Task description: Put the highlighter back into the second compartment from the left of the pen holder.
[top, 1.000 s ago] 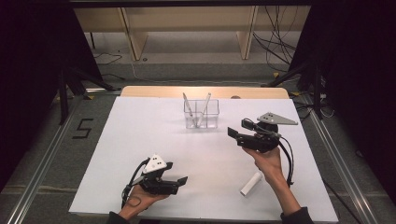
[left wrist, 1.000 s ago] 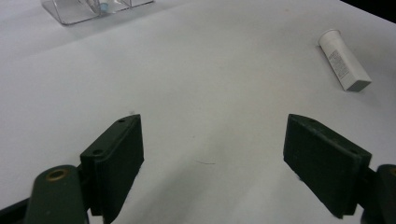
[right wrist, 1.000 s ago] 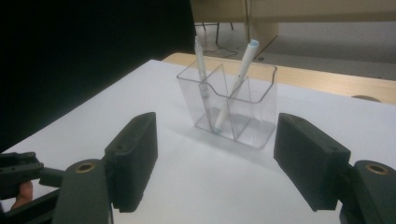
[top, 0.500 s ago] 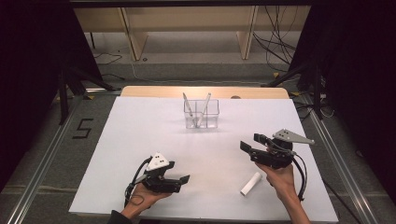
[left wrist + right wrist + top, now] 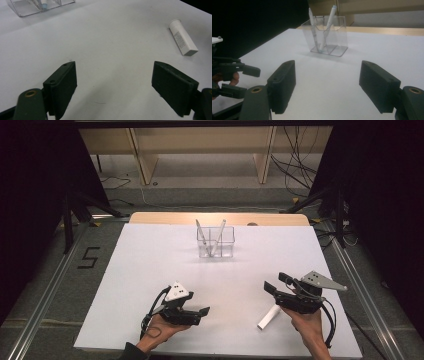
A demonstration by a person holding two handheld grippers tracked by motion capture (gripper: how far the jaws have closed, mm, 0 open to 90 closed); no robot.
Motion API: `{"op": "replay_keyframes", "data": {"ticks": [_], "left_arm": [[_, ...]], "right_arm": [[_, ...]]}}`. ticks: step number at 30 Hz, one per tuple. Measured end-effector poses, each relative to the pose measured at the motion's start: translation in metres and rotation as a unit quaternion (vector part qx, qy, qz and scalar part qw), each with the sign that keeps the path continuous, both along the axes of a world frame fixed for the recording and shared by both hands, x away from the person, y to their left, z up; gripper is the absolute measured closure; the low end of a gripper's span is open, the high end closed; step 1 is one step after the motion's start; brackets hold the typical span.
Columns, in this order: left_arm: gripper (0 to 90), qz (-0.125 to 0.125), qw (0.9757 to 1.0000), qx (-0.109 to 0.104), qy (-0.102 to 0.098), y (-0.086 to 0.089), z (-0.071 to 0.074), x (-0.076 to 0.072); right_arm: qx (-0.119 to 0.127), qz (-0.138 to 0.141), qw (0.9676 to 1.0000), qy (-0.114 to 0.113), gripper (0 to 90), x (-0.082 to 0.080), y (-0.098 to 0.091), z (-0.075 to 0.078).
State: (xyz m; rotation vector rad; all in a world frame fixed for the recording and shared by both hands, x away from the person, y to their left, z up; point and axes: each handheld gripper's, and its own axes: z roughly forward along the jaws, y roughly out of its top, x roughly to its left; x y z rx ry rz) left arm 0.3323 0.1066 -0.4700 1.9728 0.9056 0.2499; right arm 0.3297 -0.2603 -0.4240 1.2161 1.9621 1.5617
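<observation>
Print on white tube [image 5: 183,37] too small to read. Tube: smooth plastic cylinder, flat crimped end, lying on matte white table [image 5: 150,270] just beside right gripper [image 5: 276,283]. Clear square holder [image 5: 215,242], two compartments, two pens [image 5: 312,27] leaning crossed inside. Right gripper jaws wide, empty. Left gripper [image 5: 204,312] jaws wide, empty.

White tube [image 5: 269,317] lower right, small grey print on its side. White table [image 5: 150,270], pale wood strip along its far edge. Clear container [image 5: 216,242] upper centre holding white pens [image 5: 220,231], one with a light blue tip. Black grippers, left gripper [image 5: 197,311], right gripper [image 5: 276,283], grey top plates.
</observation>
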Motion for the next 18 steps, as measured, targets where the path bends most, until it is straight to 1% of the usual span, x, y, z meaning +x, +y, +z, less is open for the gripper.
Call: {"op": "replay_keyframes", "data": {"ticks": [5, 13, 16, 18], "left_arm": [[19.8, -0.001, 1.0, 0.0, 0.0, -0.004, 0.001, 0.002], [19.7, -0.01, 1.0, 0.0, 0.0, -0.012, 0.004, 0.003], [19.7, -0.01, 0.9999, 0.0, 0.001, -0.013, 0.004, 0.004], [19.7, -0.01, 1.0, -0.002, 0.002, -0.014, 0.005, 0.004]], "right_arm": [[-0.007, 0.005, 0.9999, -0.007, 29.8, -0.005, 0.003, -0.003], [0.0, 0.006, 1.0, 0.002, 27.9, -0.009, 0.0, -0.012], [-0.004, 0.001, 1.0, 0.0, 27.6, -0.012, -0.002, -0.014], [-0.001, -0.001, 1.0, -0.002, 27.6, -0.014, -0.004, -0.015]]}}
